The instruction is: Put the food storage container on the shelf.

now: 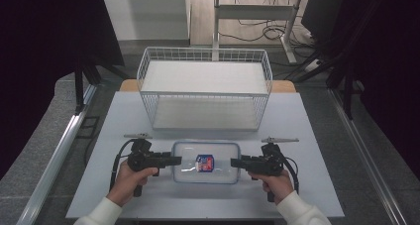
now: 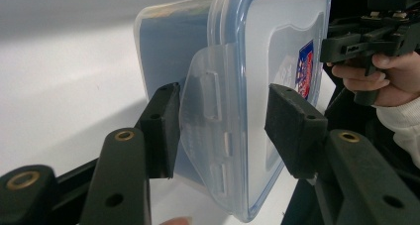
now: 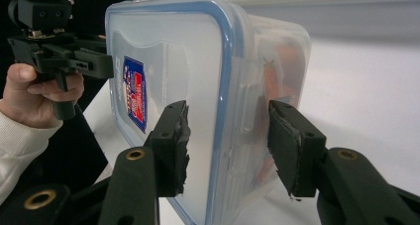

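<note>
A clear plastic container (image 1: 205, 178) with a blue-sealed lid and a red-and-blue label (image 1: 204, 163) lies at the front middle of the white table (image 1: 119, 121). My left gripper (image 1: 179, 160) holds its left end and my right gripper (image 1: 233, 162) its right end, each pointing inward. In the left gripper view the left gripper (image 2: 223, 111) has one pad under the container (image 2: 257, 61) and one on the lid, with a latch flap (image 2: 208, 111) between them. The right gripper (image 3: 230, 121) clamps the other end of the container (image 3: 188, 61) the same way. Something orange shows dimly inside.
A white wire basket (image 1: 205, 51) with a lower and an upper level stands just behind the container, its open front facing me. Bare table lies to either side of my hands. Metal rails run along both table sides.
</note>
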`<action>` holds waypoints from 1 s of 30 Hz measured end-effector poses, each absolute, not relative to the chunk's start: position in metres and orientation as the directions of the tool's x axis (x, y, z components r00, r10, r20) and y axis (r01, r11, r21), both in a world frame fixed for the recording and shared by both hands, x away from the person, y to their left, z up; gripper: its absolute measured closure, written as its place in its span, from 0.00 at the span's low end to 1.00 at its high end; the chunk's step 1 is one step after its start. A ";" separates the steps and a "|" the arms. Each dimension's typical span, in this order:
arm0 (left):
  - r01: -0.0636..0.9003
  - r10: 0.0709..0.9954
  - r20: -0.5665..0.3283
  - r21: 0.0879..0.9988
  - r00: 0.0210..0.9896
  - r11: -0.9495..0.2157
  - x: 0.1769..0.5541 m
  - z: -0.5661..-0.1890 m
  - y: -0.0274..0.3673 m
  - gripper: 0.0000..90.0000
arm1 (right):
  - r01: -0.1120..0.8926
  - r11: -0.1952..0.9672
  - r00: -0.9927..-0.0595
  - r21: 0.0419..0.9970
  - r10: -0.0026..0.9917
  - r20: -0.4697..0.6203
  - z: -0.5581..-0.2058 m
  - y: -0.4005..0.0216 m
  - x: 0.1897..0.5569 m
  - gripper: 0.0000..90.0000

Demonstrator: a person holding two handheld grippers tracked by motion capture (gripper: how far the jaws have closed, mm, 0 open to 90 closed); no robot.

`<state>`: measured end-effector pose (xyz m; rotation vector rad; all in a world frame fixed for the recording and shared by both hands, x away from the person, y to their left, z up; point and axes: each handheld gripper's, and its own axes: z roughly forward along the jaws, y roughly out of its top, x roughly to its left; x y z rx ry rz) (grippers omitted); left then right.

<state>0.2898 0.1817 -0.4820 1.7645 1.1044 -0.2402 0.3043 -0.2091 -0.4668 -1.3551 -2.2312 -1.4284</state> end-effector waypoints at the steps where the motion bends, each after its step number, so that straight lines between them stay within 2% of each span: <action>1: 0.763 0.566 -0.599 0.641 0.566 -0.084 0.292 -0.480 0.182 0.54 | 0.755 0.130 -0.577 0.643 0.598 0.556 -0.466 -0.209 0.306 0.57; 17: 0.722 0.573 -0.553 0.684 0.605 -0.102 0.344 -0.466 0.185 0.55 | 0.702 0.130 -0.623 0.700 0.588 0.516 -0.458 -0.206 0.354 0.57; 30: 0.717 0.575 -0.554 0.692 0.602 -0.084 0.382 -0.480 0.192 0.55 | 0.702 0.132 -0.625 0.700 0.586 0.516 -0.466 -0.200 0.398 0.58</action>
